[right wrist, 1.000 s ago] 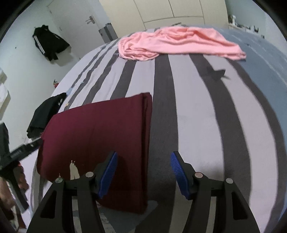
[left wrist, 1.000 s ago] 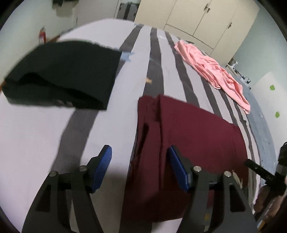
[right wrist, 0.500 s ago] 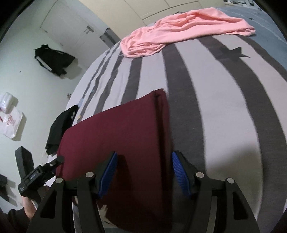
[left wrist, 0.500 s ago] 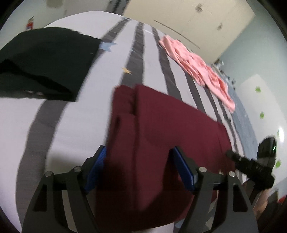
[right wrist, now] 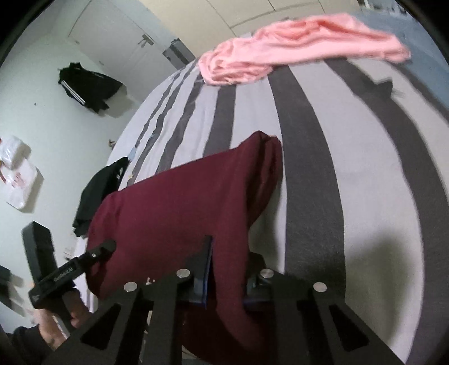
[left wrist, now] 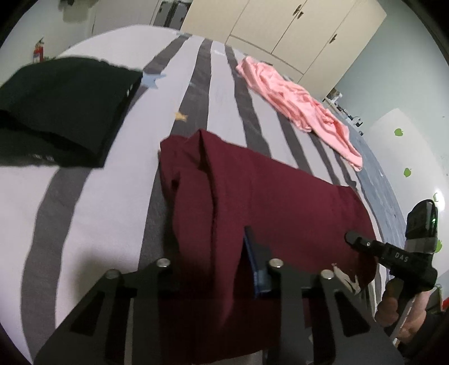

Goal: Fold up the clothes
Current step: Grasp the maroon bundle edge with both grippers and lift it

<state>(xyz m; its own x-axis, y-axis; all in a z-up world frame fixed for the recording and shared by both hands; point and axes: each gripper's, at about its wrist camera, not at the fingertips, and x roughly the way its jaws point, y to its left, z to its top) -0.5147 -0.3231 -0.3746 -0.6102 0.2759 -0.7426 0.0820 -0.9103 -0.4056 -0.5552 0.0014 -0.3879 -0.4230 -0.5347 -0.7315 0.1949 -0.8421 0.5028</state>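
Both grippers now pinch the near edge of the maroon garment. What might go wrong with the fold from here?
1. The left gripper holds a bunched ridge of the maroon garment, jaws having just closed; lifting may carry that crease into the fold.
2. The right gripper bites only a narrow pleat near the corner, so the cloth may slip out.
3. A long forward swing might reach the pink garment beyond.

place: bedroom | evidence: striped bed (left wrist: 112,174), wardrobe doors (left wrist: 280,25)

left tongs (left wrist: 213,264) just closed, pinching maroon garment (left wrist: 280,202) | striped bed (left wrist: 92,202)
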